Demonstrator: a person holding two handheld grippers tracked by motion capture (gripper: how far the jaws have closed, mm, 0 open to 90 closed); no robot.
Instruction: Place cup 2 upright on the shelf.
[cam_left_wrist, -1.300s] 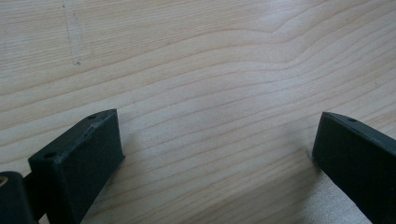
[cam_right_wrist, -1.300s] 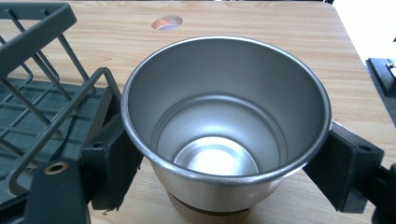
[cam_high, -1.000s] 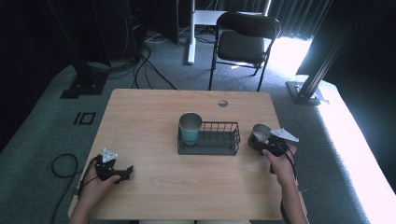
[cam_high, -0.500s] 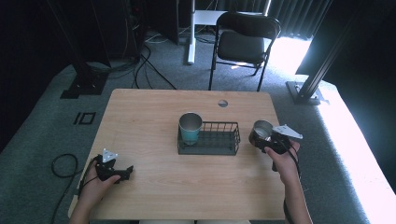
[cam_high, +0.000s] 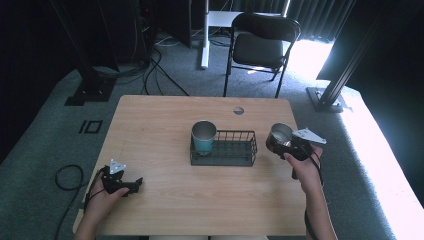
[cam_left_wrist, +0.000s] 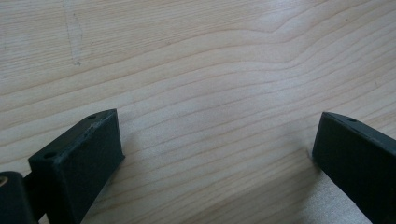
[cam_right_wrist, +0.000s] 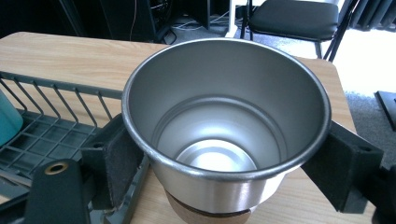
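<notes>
1. Wood-grain table (cam_high: 165, 125) carried a black wire basket (cam_high: 223, 148) at centre, the landmark.
2. Left gripper (cam_high: 134, 184) rested well left of the basket, jaws spread wide over bare wood.
3. Teal cup (cam_high: 203, 137) stood upright in the basket's left end.
4. Right gripper (cam_right_wrist: 224, 163) clamped a steel cup (cam_right_wrist: 226, 116) just right of the basket.

My left claw (cam_high: 134, 185) sits low over the tabletop (cam_high: 160, 125) near its front left corner, my left hand (cam_high: 102, 197) wrapped behind it, forearm coming in from the bottom edge. Its jaws stand wide apart with bare wood between them. My right claw (cam_high: 281, 142) is out at the right side, my right hand (cam_high: 302, 165) gripping it, jaws pressed against both sides of a steel cup (cam_right_wrist: 226, 121).
</notes>
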